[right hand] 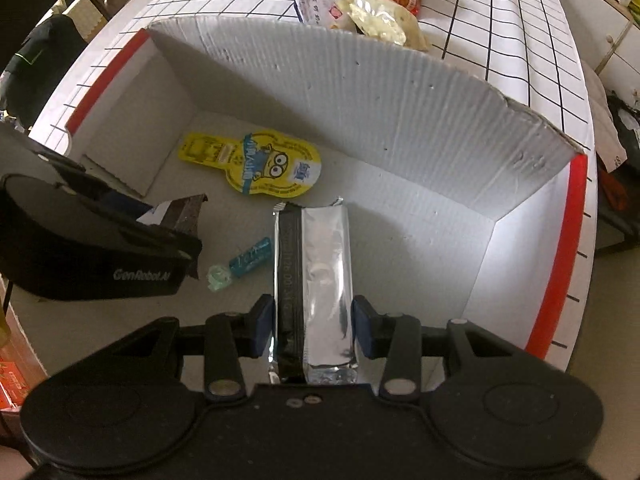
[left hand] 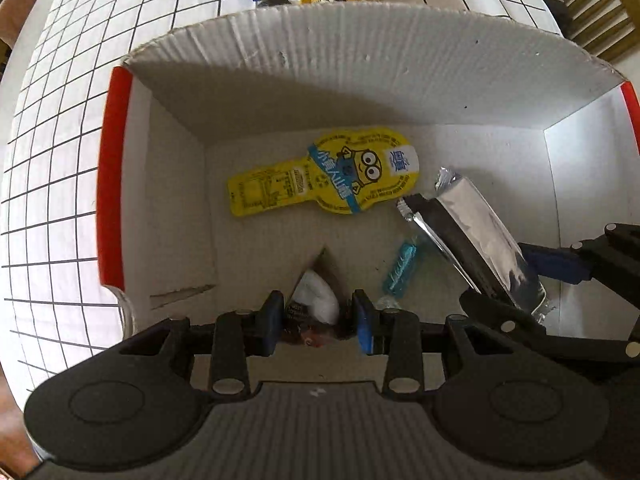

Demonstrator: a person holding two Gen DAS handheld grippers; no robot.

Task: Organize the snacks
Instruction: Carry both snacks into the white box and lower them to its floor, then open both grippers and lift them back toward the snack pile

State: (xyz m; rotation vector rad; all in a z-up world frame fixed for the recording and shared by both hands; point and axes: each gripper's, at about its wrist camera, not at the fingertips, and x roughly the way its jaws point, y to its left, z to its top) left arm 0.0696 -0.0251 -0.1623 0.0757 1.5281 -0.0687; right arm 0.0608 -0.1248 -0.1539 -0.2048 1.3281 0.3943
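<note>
our left gripper (left hand: 316, 326) is clamped on a small dark-and-white packet (left hand: 316, 300) and our right gripper (right hand: 312, 326) is clamped on a silver foil pack (right hand: 320, 280), both over the open white cardboard box (right hand: 360, 92). on its floor lie a yellow minion pouch (left hand: 328, 174) and a blue wrapped candy (left hand: 402, 266), near each other

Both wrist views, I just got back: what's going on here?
Both tools are over the open white cardboard box, each shut on a snack. The right tool grips a long silver foil packet; the left tool pinches a small dark-and-white wrapped snack. A yellow cartoon pouch and a blue wrapped candy already lie on the box floor. More snack bags wait on the checked tablecloth.
</note>
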